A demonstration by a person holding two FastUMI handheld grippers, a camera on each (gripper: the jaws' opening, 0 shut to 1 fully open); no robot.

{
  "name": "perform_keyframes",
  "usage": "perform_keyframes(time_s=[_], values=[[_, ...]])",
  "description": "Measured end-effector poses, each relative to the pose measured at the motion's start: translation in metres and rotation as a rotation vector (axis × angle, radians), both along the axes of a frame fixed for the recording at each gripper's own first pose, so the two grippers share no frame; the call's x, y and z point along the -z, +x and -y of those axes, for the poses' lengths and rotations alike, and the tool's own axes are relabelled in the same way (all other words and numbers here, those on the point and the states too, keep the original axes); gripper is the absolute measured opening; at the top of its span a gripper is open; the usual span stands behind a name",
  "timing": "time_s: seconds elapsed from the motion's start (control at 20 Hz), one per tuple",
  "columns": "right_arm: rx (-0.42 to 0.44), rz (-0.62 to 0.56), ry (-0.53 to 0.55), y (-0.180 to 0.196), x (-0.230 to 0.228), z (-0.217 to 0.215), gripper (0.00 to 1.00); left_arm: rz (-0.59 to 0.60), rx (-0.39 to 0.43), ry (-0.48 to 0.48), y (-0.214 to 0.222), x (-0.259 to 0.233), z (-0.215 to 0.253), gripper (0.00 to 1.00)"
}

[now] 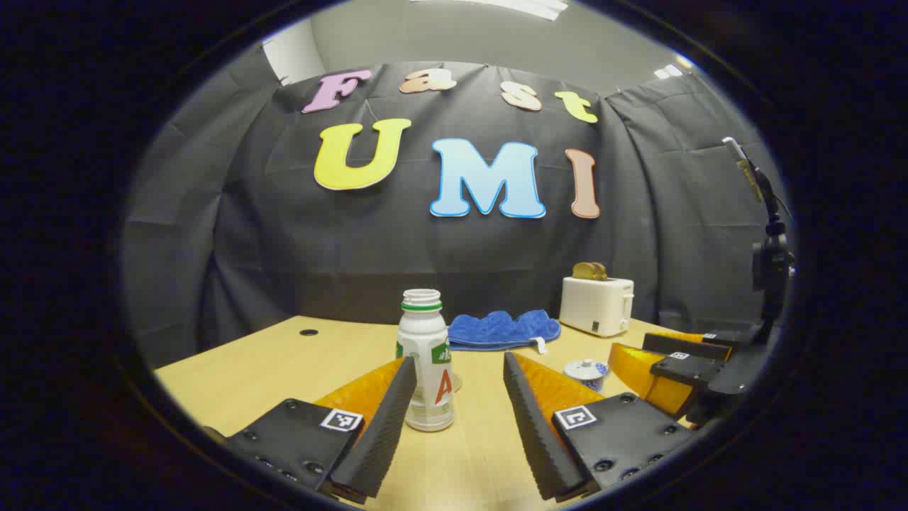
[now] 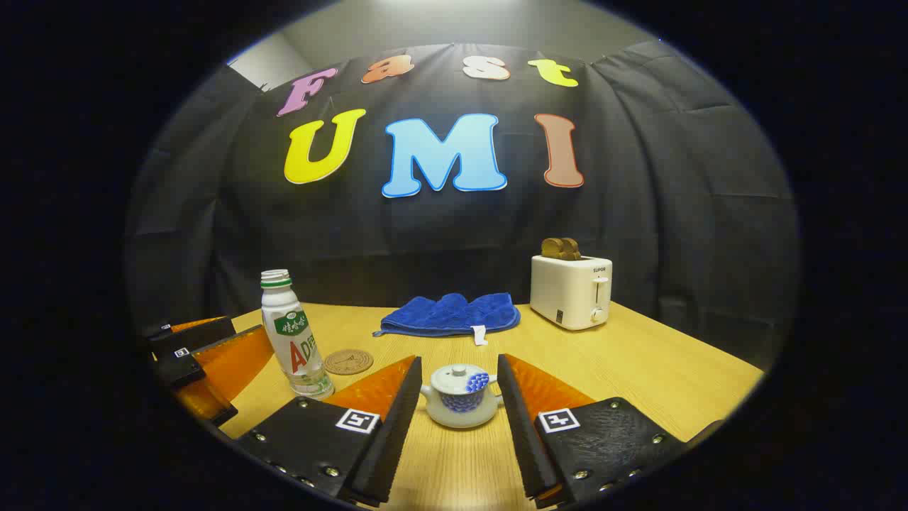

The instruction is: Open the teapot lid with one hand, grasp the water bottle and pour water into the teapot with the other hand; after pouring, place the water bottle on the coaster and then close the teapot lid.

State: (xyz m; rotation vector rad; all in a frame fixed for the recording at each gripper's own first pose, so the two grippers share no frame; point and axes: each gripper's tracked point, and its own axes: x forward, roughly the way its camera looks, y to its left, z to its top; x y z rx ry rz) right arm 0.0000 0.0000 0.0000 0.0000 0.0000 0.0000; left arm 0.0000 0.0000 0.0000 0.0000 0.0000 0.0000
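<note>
Water bottle (image 1: 425,358) stands upright on the tabletop (image 1: 284,369), long axis vertical, uncapped mouth pointing up. In the left gripper view it sits between the fingers of the left gripper (image 1: 454,419), close to the left finger; whether it touches is unclear, and the right finger is apart from it. Gripper spread wide, holding nothing.

Teapot (image 2: 461,397) sits upright with its lid (image 2: 460,375) on, spout and handle pointing out to either side. In the right gripper view it lies between the fingers of the right gripper (image 2: 460,419), gaps on both sides. Gripper spread wide, holding nothing.

Round coaster (image 2: 348,361) lies flat just beside the bottle. Blue cloth (image 2: 450,314) and white toaster (image 2: 571,289) sit farther back, near the wall.
</note>
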Motion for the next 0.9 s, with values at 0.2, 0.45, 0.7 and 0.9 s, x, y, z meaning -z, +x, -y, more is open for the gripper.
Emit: perform_keyframes(time_s=[0.2, 0.45, 0.7, 0.9], values=[[0.001, -0.013, -0.009, 0.005, 0.003, 0.002, 0.64, -0.007, 0.005, 0.0, 0.004, 0.005, 0.002, 0.84], [-0.002, -0.016, -0.029, 0.012, 0.001, 0.0, 0.62, -0.013, -0.002, -0.002, 0.008, 0.01, -0.001, 0.85], [-0.008, -0.046, -0.008, 0.023, 0.008, -0.001, 0.62, -0.02, -0.003, -0.01, 0.01, 0.012, -0.004, 0.86], [0.004, -0.055, -0.021, 0.03, 0.01, 0.003, 0.59, -0.026, -0.006, -0.014, 0.011, 0.015, -0.008, 0.82]])
